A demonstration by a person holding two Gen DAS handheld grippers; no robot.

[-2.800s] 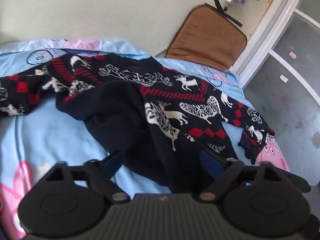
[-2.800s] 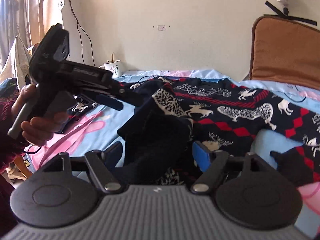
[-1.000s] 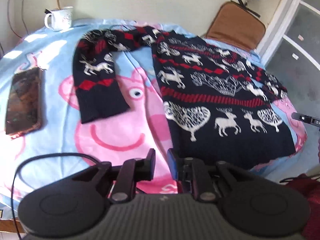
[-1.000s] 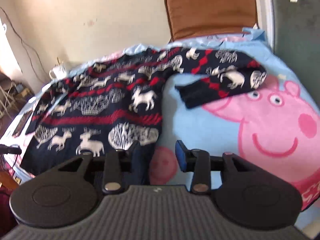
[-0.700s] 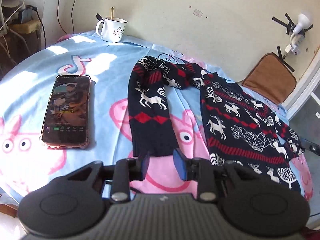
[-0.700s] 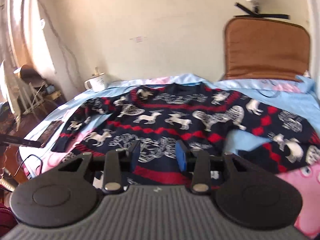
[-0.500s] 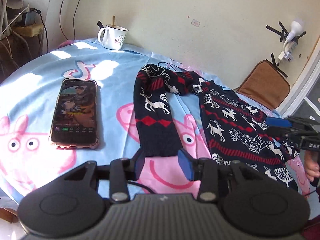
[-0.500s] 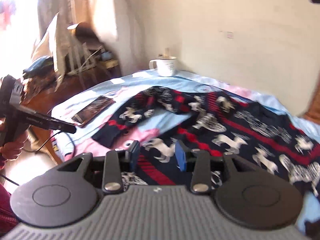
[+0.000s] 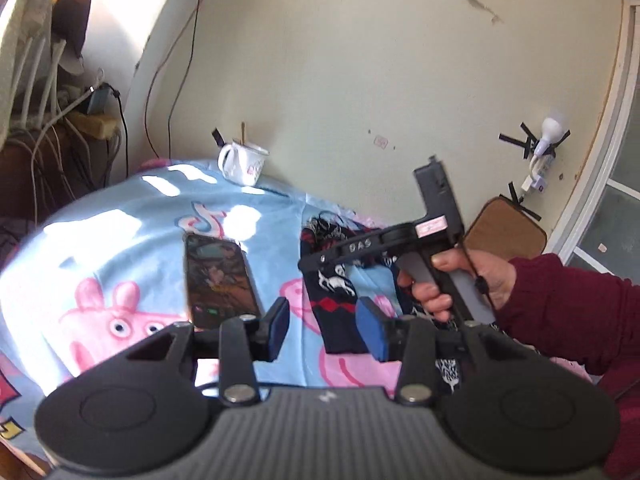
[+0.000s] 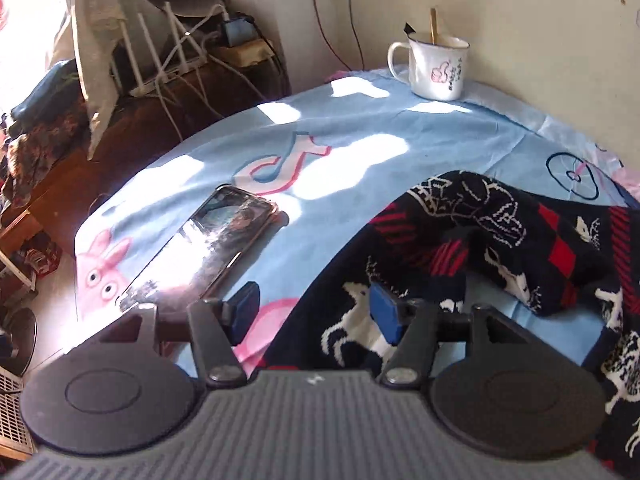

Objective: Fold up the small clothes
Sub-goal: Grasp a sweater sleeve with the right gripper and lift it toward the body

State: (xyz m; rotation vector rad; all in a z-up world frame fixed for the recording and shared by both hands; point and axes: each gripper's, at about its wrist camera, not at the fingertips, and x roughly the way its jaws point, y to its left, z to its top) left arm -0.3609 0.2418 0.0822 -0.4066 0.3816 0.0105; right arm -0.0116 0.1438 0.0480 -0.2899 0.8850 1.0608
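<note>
- Sweater [image 10: 460, 248]: laid on the sheet [image 10: 340, 152], sleeve [image 9: 332, 288] stretched toward 6 o'clock, presumably for folding inward.
- Left claw [image 9: 324, 328]: released, nothing gripped, sleeve cuff framed between its pads.
- Right claw [image 10: 316, 316]: released, poised over the sleeve, seemingly to pinch it.
- Phone [image 10: 224, 232], mug [image 10: 438, 66]: parked at 10 and 12 o'clock, apart from the sweater.

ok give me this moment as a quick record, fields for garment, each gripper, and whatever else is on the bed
garment: dark reindeer sweater spread on the blue cartoon sheet, one sleeve lying straight
left gripper: open, empty, above the sleeve cuff
right gripper: open, empty, over the sleeve
phone: flat on the sheet, beside the sleeve
mug: upright near the wall, stick inside
</note>
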